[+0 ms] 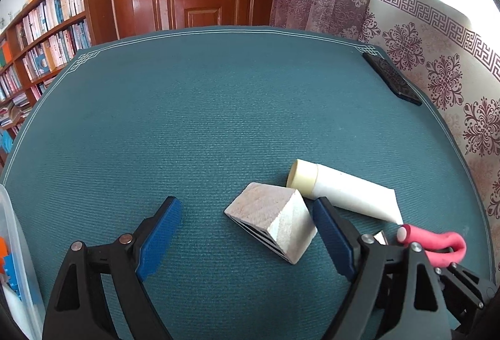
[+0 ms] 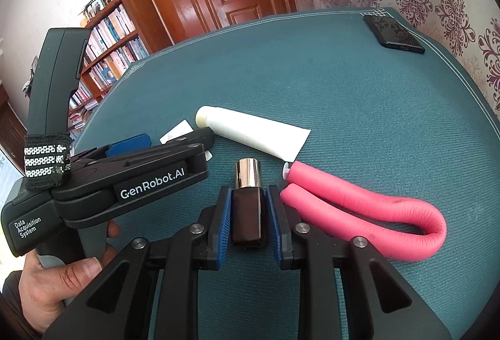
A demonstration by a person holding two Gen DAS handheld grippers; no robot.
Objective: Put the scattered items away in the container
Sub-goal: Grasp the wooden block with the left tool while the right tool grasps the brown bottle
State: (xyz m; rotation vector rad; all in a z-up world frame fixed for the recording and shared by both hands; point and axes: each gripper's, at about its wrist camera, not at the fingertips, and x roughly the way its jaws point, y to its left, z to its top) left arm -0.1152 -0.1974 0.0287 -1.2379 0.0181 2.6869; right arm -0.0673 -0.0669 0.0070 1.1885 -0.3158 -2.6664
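Note:
In the left wrist view a pale wooden block (image 1: 275, 221) lies on the teal mat between the blue pads of my left gripper (image 1: 248, 202), which is open; the block is close to the right pad and far from the left one. A white tube (image 1: 343, 190) lies just behind the block. My right gripper (image 2: 248, 193) is shut on a dark bottle with a shiny metal cap (image 2: 247, 215), the cap pointing away. A pink foam loop (image 2: 375, 215) lies right of the bottle. The clear container (image 1: 15, 246) shows at the left edge.
A black phone (image 2: 393, 33) rests at the mat's far right corner. A hand (image 2: 56, 277) holds the left gripper's body (image 2: 140, 177) close to the right gripper's left side. A bookshelf, a wooden door and curtains stand beyond the table (image 1: 218, 105).

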